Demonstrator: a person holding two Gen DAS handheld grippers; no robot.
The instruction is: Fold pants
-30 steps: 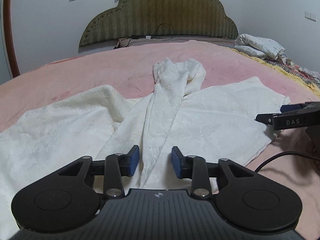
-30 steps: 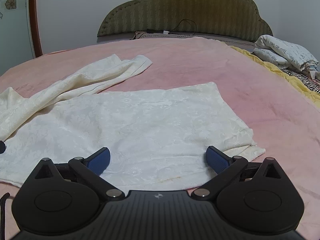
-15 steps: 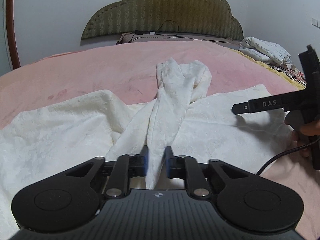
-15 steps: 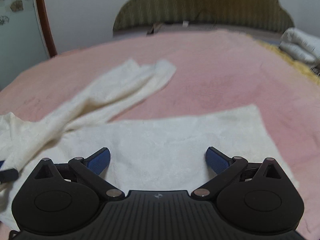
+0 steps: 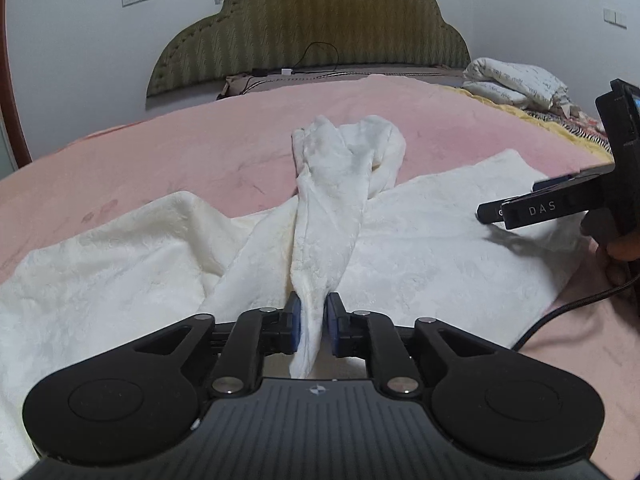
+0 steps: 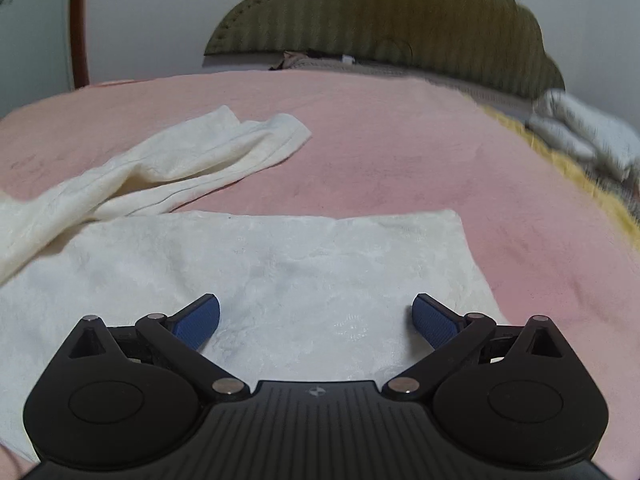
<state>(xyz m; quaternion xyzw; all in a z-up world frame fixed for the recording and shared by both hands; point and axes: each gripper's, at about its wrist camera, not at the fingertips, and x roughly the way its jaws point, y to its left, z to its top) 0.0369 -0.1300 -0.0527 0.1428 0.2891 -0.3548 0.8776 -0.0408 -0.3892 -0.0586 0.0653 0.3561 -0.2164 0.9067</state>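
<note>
Cream white pants lie spread on a pink bedspread. One bunched leg runs up the middle toward the headboard. My left gripper is shut on the near end of that bunched leg. My right gripper is open and empty, held just above the flat leg; the bunched leg lies to its far left. The right gripper also shows at the right edge of the left wrist view.
A green padded headboard stands at the far end of the bed. Folded patterned bedding lies at the far right, over a yellow blanket edge. A black cable trails on the bedspread at the right.
My left gripper has closed on the bunched pant leg and lifted it slightly. My right gripper has moved forward over the flat leg and stays open.
</note>
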